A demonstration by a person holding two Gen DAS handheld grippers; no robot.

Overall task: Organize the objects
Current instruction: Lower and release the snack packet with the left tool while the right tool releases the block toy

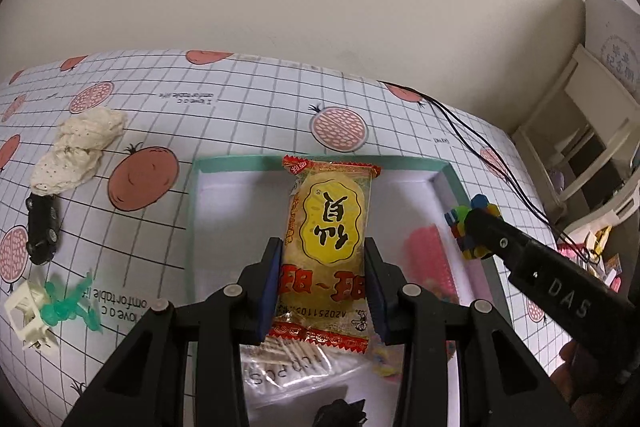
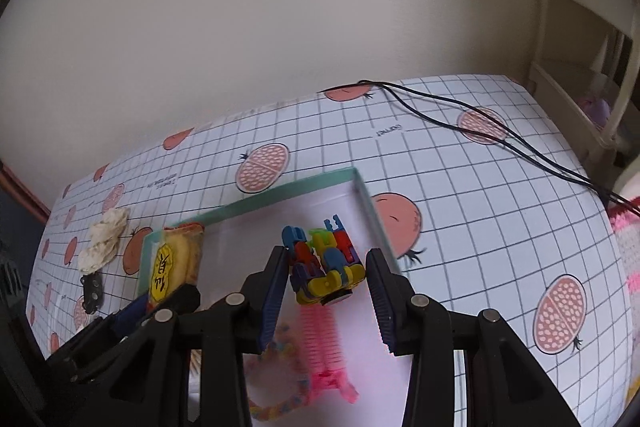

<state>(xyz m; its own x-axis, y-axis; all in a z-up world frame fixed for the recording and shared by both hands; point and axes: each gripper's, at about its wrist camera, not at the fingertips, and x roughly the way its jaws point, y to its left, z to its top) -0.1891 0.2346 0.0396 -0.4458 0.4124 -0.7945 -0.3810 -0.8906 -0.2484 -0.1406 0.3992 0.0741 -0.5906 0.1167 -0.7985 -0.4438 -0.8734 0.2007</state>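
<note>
My left gripper (image 1: 322, 251) is shut on a yellow snack packet (image 1: 328, 239) with red ends, held upright over a shallow box with a teal rim (image 1: 240, 161). In the right wrist view the packet (image 2: 172, 267) and left gripper (image 2: 164, 301) sit at the box's left side. My right gripper (image 2: 328, 259) is shut on a colourful block toy (image 2: 324, 263) over the far right corner of the box (image 2: 280, 195). From the left wrist view, the right gripper (image 1: 476, 227) and the toy (image 1: 464, 219) hang by the box's right wall.
Inside the box lie a pink comb (image 2: 320, 339), a bead bracelet (image 2: 276, 403) and a cotton swab pack (image 1: 288, 367). Left of it on the grid tablecloth are a cream cloth (image 1: 80, 151), black toy car (image 1: 42, 227) and green figure (image 1: 68, 303). Black cables (image 2: 480, 131) cross the far right.
</note>
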